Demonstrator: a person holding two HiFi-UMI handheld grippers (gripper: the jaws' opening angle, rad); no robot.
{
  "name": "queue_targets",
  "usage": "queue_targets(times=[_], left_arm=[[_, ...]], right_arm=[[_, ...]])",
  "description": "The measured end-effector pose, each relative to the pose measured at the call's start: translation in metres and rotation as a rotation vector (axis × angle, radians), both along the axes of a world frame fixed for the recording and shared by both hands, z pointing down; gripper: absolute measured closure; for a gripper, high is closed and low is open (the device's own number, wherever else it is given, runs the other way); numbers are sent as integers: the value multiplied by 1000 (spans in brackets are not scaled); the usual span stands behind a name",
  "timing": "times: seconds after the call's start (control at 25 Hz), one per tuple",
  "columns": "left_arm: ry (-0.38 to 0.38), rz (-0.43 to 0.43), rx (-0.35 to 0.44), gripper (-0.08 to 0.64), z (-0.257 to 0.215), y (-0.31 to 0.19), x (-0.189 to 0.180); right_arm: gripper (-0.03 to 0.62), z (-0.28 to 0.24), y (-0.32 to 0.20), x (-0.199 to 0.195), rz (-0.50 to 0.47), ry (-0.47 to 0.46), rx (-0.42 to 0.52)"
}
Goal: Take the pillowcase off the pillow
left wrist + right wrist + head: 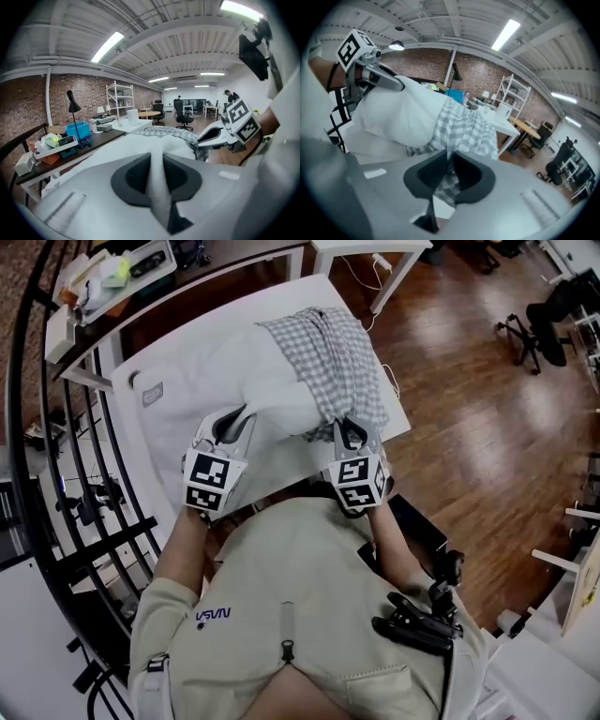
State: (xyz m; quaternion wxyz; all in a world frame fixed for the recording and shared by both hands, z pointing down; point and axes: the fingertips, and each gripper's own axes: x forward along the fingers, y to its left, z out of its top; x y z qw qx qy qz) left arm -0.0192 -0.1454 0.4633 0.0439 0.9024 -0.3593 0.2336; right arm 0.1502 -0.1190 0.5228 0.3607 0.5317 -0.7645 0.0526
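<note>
A white pillow (239, 376) lies on a white table (159, 465). The grey-and-white checked pillowcase (328, 348) is bunched over its far right part. My left gripper (232, 423) is shut on the pillow's bare near end; in the left gripper view white fabric (157, 164) is pinched between the jaws. My right gripper (349, 432) is shut on the near hem of the pillowcase, and checked cloth (449, 164) runs between its jaws. Each gripper shows in the other's view: the right gripper (206, 137) and the left gripper (391, 83).
A dark desk with a tray of small items (112, 277) stands at the back left. A black railing (56, 474) runs along the left. Wooden floor, a white table's leg (394, 277) and an office chair (544, 324) lie to the right.
</note>
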Motion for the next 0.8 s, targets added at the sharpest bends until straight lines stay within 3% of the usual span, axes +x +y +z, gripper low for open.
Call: queue_targets(times=[0.12, 0.2, 0.32, 0.4, 0.48, 0.56, 0.68, 0.8], left_arm=[[74, -48, 10, 512, -16, -10, -18], [112, -57, -25, 512, -12, -6, -26], [119, -57, -77, 513, 6, 8, -26], [141, -145, -104, 528, 18, 10, -43], [138, -235, -113, 528, 23, 8, -73], [67, -206, -91, 517, 24, 12, -85], [-10, -105, -71, 454, 28, 24, -71], [-45, -79, -17, 390, 17, 35, -52]], right_arm=[[586, -23, -9, 38, 63, 101, 81], [586, -21, -12, 58, 91, 141, 81], [586, 13, -10, 90, 165, 229, 8], [590, 57, 4, 145, 324, 289, -113], [589, 91, 32, 206, 482, 248, -234], [589, 94, 50, 229, 497, 178, -222], [588, 78, 46, 216, 465, 40, -142], [571, 59, 25, 164, 388, -157, -101]])
